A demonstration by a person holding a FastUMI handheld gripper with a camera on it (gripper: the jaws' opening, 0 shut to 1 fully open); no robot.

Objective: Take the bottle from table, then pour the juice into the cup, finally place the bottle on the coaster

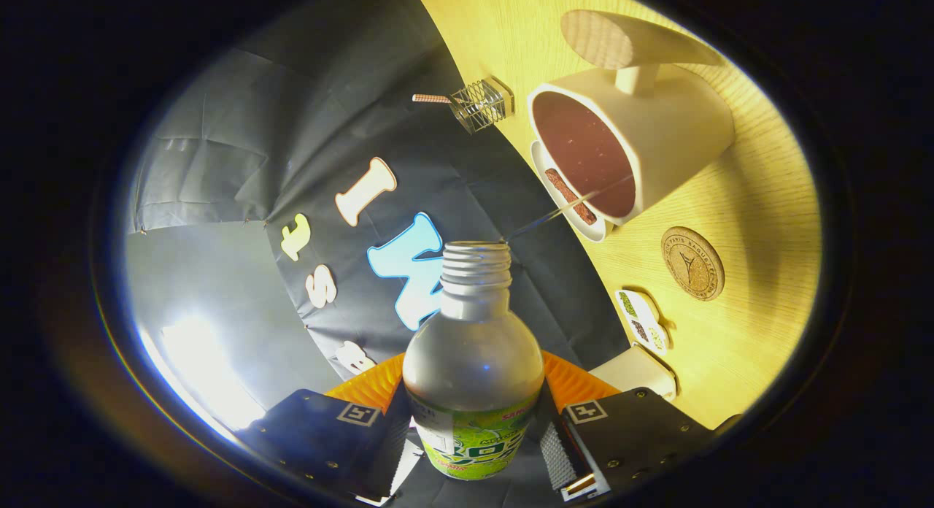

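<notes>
The gripper [478, 428] has its fingers clamped on the lower body of the bottle [473, 362], one on each side, label between them. The bottle's long axis runs straight ahead from the fingers, its uncapped threaded neck pointing away. Beyond the mouth and to the right a thin stream [562, 212] arcs into the cup [627, 139], whose dark inside faces the fingers. Further right, on the pale wood counter [759, 201], lies the round cork coaster [692, 263], near the cup. The bottle looks clear, mostly drained.
</notes>
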